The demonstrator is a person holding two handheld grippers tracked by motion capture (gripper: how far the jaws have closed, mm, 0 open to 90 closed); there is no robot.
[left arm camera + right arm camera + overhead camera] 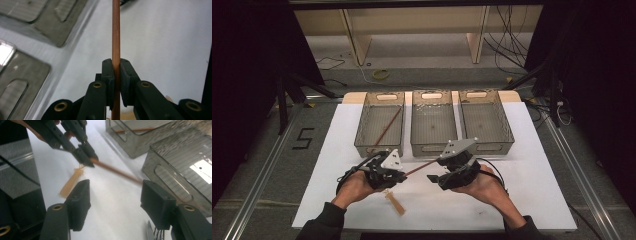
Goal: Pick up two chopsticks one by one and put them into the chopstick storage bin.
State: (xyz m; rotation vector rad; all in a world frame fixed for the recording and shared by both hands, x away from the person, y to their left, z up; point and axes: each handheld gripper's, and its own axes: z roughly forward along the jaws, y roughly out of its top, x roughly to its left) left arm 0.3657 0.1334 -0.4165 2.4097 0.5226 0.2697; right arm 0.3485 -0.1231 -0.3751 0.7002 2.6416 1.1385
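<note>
Reddish-brown stick (116, 30) — lower end hidden

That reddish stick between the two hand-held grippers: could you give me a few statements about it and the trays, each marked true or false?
1. The left gripper is clamped on the reddish stick. True.
2. The right gripper is clamped on that stick too. False: its jaws stand open, apart from the stick.
3. Three trays stand side by side at the far edge of the white mat. True.
4. The left tray is empty. False: another stick lies in it.
5. A pale wooden piece lies on the mat. True.
</note>
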